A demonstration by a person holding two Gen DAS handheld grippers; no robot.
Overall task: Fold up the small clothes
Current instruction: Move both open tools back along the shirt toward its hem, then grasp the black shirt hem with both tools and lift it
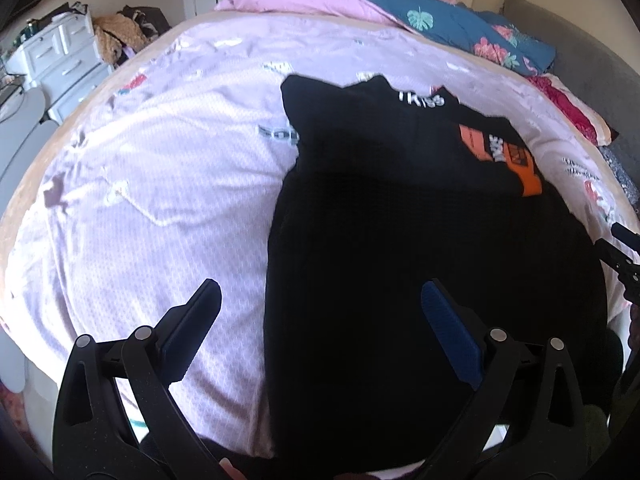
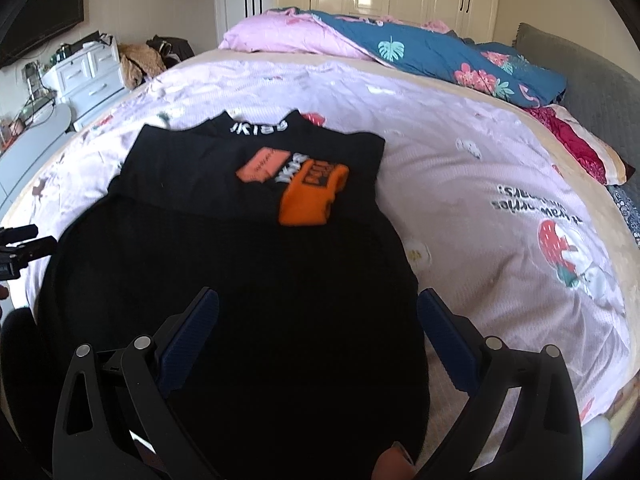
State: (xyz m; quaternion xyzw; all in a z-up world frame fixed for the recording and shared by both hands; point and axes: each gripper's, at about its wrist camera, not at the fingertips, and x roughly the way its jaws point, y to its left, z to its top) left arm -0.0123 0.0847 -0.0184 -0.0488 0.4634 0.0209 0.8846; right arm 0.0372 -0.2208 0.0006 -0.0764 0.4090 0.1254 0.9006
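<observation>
A small black knit top with an orange printed patch on its chest [image 2: 240, 248] [image 1: 420, 240] lies spread flat on a pale lilac printed bedsheet [image 2: 480, 168] [image 1: 152, 184]. Its high collar, marked with white lettering, points toward the far side of the bed, and the hem lies nearest the cameras. Both sleeves appear folded in over the body, giving a roughly rectangular outline that widens toward the hem. The orange patch sits just below the collar, partly showing white letters.

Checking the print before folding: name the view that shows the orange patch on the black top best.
The right wrist view: the orange patch on the black top sits whole and central. The left wrist view shows it off to the side, skewed.
</observation>
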